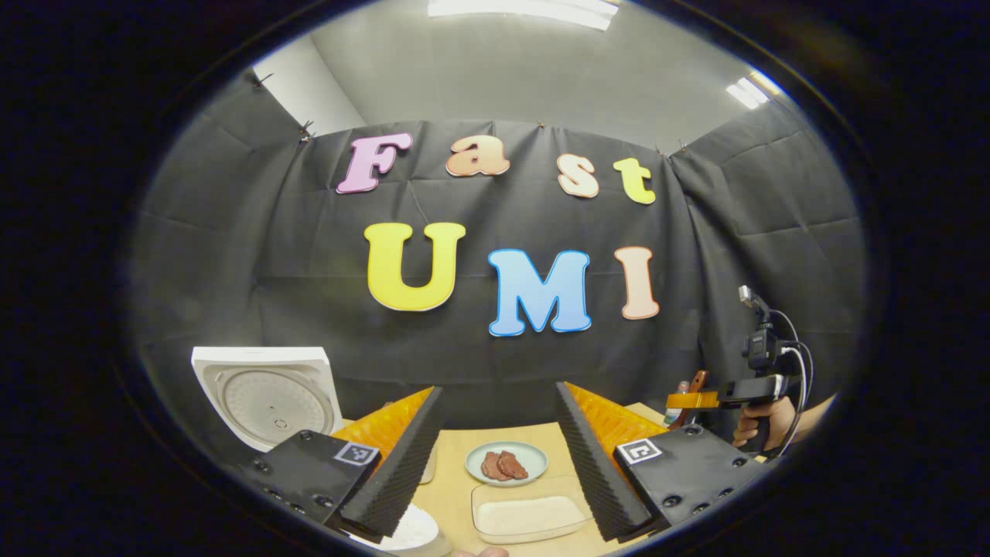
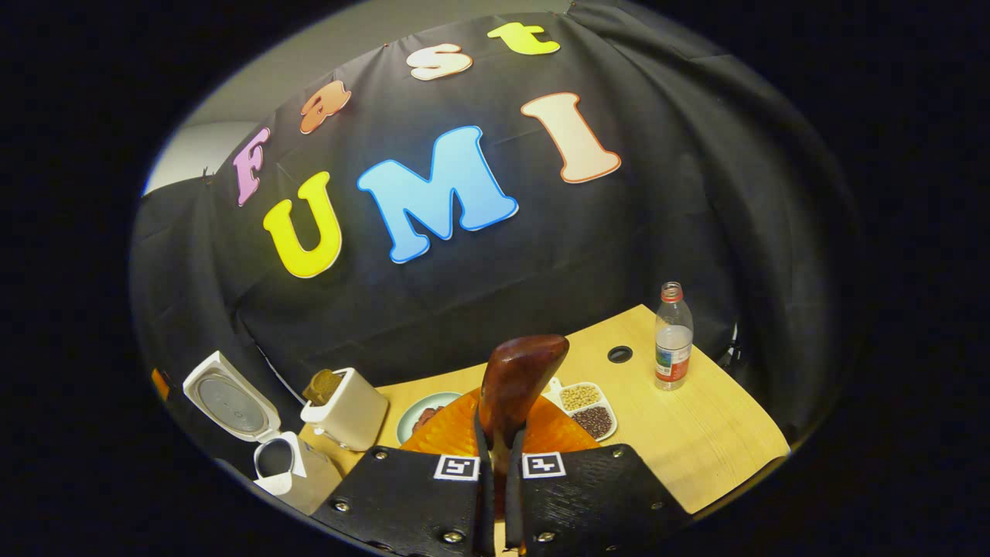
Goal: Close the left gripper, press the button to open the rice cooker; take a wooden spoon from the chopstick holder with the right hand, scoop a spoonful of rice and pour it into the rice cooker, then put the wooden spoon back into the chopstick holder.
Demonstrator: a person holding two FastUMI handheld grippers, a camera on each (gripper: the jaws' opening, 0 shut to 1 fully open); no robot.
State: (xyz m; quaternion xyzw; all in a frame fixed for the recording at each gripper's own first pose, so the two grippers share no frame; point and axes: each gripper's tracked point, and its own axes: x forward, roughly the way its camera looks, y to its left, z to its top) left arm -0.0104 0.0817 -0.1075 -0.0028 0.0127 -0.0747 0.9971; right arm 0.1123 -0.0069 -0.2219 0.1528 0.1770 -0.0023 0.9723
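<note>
Pale wooden table (image 2: 696, 433) ran under both my grippers, largest thing before me. White rice cooker (image 2: 267, 445) stood at its left end, square lid (image 1: 267, 394) swung up and open, dark inner pot showing below it in the right gripper view. Cream boxy chopstick holder (image 2: 348, 414) stood just beside the cooker, something brown in its mouth. Clear shallow tray of white rice (image 1: 530, 517) lay between my left gripper's (image 1: 491, 472) fingers, which were spread wide and held nothing. Behind the tray sat a pale green plate (image 1: 506, 463) with reddish-brown slices. Clear plastic water bottle (image 2: 673, 336) stood upright near the table's far right edge, a white divided dish of beans (image 2: 588, 408) nearer in. My right gripper (image 2: 499, 464) pinched the dark brown wooden spoon (image 2: 518, 379), both fingers pressed on it, its rounded end rising above them.
</note>
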